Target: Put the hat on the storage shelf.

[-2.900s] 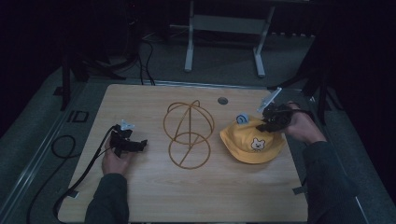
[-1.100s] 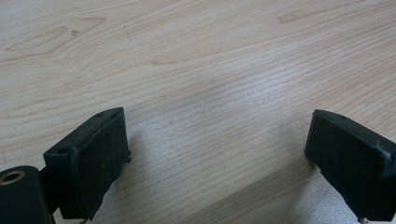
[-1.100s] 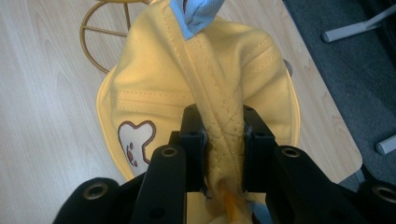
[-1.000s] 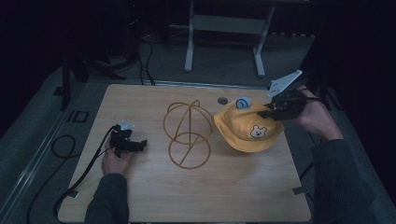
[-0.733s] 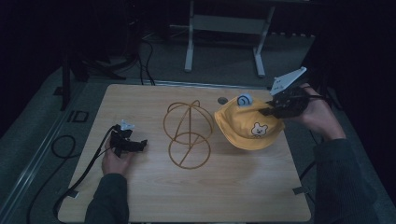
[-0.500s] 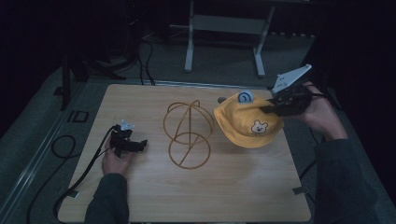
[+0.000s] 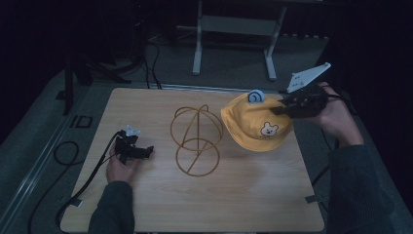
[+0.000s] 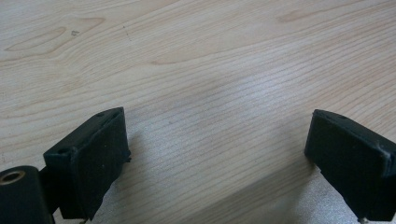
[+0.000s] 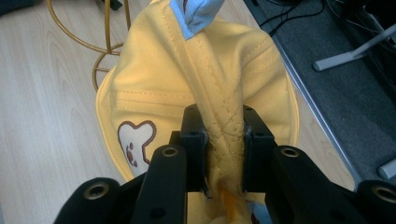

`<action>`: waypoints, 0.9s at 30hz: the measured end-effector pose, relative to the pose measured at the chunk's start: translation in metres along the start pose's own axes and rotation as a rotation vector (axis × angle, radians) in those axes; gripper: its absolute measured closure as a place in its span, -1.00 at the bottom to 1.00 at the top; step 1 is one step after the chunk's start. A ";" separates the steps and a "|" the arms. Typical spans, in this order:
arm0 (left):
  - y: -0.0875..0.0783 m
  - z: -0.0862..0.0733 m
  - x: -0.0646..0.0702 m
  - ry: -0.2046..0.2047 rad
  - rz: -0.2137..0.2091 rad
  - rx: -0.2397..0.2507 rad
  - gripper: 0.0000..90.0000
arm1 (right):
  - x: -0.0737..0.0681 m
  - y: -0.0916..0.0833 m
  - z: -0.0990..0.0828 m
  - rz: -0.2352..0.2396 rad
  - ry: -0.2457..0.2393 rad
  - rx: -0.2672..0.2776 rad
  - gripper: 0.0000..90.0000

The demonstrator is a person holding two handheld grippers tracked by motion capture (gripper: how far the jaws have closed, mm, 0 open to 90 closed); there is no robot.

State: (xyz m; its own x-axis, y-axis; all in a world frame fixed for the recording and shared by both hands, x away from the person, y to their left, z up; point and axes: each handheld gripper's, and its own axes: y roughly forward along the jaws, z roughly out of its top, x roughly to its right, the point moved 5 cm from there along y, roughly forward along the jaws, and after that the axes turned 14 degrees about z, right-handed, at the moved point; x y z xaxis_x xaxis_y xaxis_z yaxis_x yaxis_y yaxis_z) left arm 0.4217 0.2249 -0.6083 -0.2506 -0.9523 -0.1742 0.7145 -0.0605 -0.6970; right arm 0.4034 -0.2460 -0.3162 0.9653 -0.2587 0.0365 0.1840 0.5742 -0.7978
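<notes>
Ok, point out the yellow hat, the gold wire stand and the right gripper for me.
yellow hat (image 7: 253, 124): high view, on its crown.
gold wire stand (image 7: 197, 141): high view, where its rings meet.
right gripper (image 9: 223, 140): right gripper view, between its fingertips, clamped on the hat.

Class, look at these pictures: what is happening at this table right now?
A person works at a wooden table with a gripper in each hand. The right gripper is shut on a fold of a yellow child's hat with a bear face, holding it up beside a gold wire hat stand. The left gripper rests open on the table, holding nothing.
</notes>
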 end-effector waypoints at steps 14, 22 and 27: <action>0.000 0.000 0.000 0.000 0.000 0.000 -0.87 | -0.004 -0.006 0.011 0.004 -0.015 0.024 0.67; 0.000 0.000 0.000 0.000 0.000 0.000 -0.87 | -0.005 -0.008 0.018 0.007 -0.025 0.032 0.67; 0.000 0.000 0.000 0.000 0.000 0.000 -0.87 | -0.006 -0.009 0.022 0.007 -0.029 0.032 0.67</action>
State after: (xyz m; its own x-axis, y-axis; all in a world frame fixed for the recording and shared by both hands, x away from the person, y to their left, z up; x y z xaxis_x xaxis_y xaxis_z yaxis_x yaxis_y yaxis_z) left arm 0.4217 0.2249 -0.6084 -0.2505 -0.9523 -0.1743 0.7147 -0.0605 -0.6968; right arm 0.4000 -0.2321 -0.2957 0.9714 -0.2323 0.0494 0.1831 0.6005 -0.7783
